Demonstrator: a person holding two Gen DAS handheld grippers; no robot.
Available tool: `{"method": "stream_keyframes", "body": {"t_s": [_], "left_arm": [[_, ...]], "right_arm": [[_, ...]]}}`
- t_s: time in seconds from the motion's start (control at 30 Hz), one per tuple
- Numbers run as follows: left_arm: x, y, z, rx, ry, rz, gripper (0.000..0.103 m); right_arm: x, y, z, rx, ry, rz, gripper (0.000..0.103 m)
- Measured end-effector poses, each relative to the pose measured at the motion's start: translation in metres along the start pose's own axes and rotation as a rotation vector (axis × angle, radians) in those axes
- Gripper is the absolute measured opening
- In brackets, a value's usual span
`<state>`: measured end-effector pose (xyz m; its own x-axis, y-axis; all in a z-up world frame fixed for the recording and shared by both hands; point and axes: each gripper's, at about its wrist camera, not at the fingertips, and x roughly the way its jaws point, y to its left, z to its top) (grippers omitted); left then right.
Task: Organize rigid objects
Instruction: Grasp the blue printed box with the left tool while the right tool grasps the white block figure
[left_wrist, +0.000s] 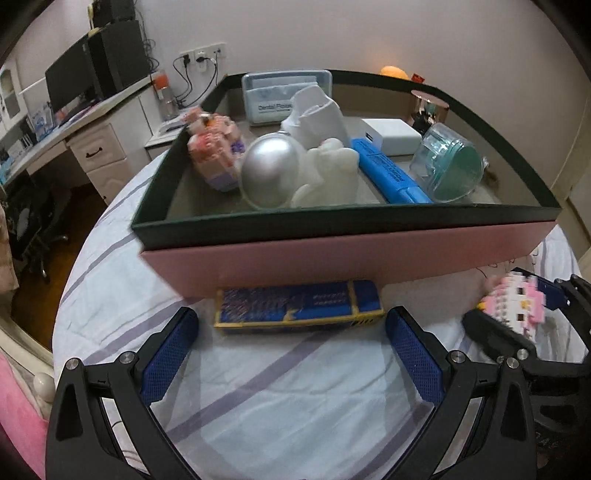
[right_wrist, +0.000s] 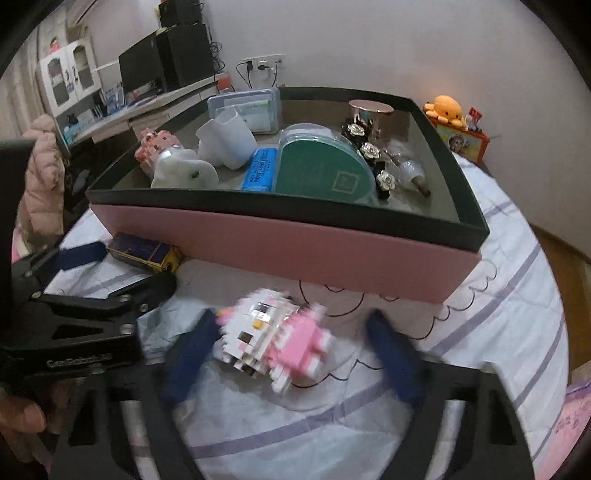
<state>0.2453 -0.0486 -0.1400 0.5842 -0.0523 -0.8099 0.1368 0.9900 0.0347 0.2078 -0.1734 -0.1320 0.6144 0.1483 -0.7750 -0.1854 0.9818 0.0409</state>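
Left wrist: clear case (left_wrist: 286, 96) reads "Dental Floss"; rest blurred.

Pink-and-white brick figure (right_wrist: 275, 341) and blue-gold box (left_wrist: 299, 307) on sheet, beside pink box (left_wrist: 347, 254).

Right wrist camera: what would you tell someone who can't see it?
Open tongs sit around a pink and white block toy lying on a striped sheet. Behind it stands a pink box full of small things.
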Motion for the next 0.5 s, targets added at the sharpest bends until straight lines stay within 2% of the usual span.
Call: {"method": "stream_keyframes", "body": {"t_s": [0.03, 0.1, 0.23, 0.37, 0.43, 0.5], "left_arm": [[0.001, 0.0, 0.001, -0.007, 0.0, 0.001, 0.103], [0.002, 0.004, 0.002, -0.04, 0.001, -0.014, 0.102], [-0.004, 0.01, -0.002, -0.07, -0.025, -0.01, 0.083], [-0.009, 0.014, -0.006, -0.086, -0.038, -0.029, 0.083], [-0.013, 0.016, -0.009, -0.097, -0.044, -0.039, 0.083], [-0.017, 0.018, -0.013, -0.107, -0.048, -0.048, 0.083]], "right_arm": [[-0.002, 0.0, -0.001, -0.002, -0.004, 0.006, 0.058], [-0.004, -0.003, -0.001, -0.002, -0.004, 0.013, 0.058], [-0.009, -0.005, -0.004, 0.008, -0.019, 0.018, 0.058], [-0.015, -0.007, -0.007, 0.018, -0.033, 0.028, 0.058], [-0.018, -0.007, -0.008, 0.019, -0.033, 0.034, 0.053], [-0.022, -0.007, -0.01, 0.018, -0.038, 0.036, 0.053]]}}
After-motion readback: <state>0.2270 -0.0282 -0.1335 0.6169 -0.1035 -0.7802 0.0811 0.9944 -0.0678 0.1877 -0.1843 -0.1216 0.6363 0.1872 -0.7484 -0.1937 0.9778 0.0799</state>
